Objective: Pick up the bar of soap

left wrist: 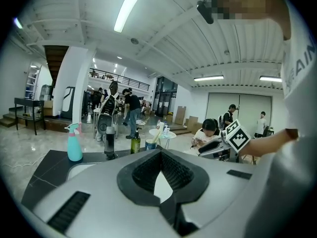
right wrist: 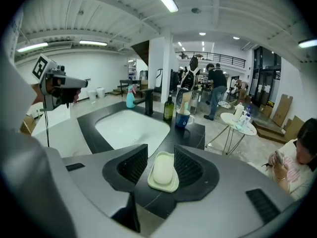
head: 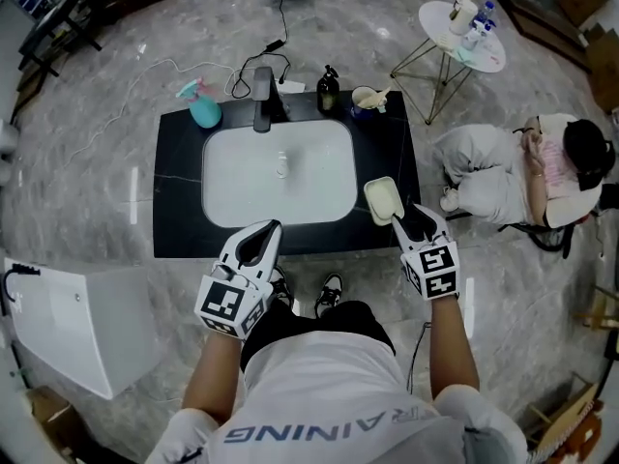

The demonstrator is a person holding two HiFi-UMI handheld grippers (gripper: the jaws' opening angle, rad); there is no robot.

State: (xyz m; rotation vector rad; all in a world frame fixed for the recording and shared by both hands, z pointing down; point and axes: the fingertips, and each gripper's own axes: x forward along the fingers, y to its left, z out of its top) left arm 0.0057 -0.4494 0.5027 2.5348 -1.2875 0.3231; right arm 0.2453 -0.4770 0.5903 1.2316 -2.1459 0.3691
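black ribbed pads (right wrist: 131,168) of the right gripper (right wrist: 161,152) stand spread apart, gripping nothing. framed in the gap between them in the right gripper view is one pale green soap dish (right wrist: 171,186) with the one cream bar of soap (right wrist: 162,171) lying in it. the head view puts this gripper's tips just short of the dish, which rests on the black countertop (head: 179,182) at the right edge of the white basin (head: 242,182). the left gripper (left wrist: 161,155) has its jaws pressed together at the tips, with nothing between them, and hangs over the front rim of the counter near the basin's near left corner. that makes two grippers, each with one marker cube.

along the back of the counter stand four things: one teal spray bottle (head: 204,104), one black faucet (head: 262,95), one dark bottle (head: 328,90) and one blue mug (head: 365,100) with something upright in it. a cable trails across the marble floor behind the counter. off to the right stands one round white side table (head: 488,56) carrying a few small bottles, and one seated person (head: 542,167) is beside it. one white panel (head: 77,327) lies on the floor to the left.
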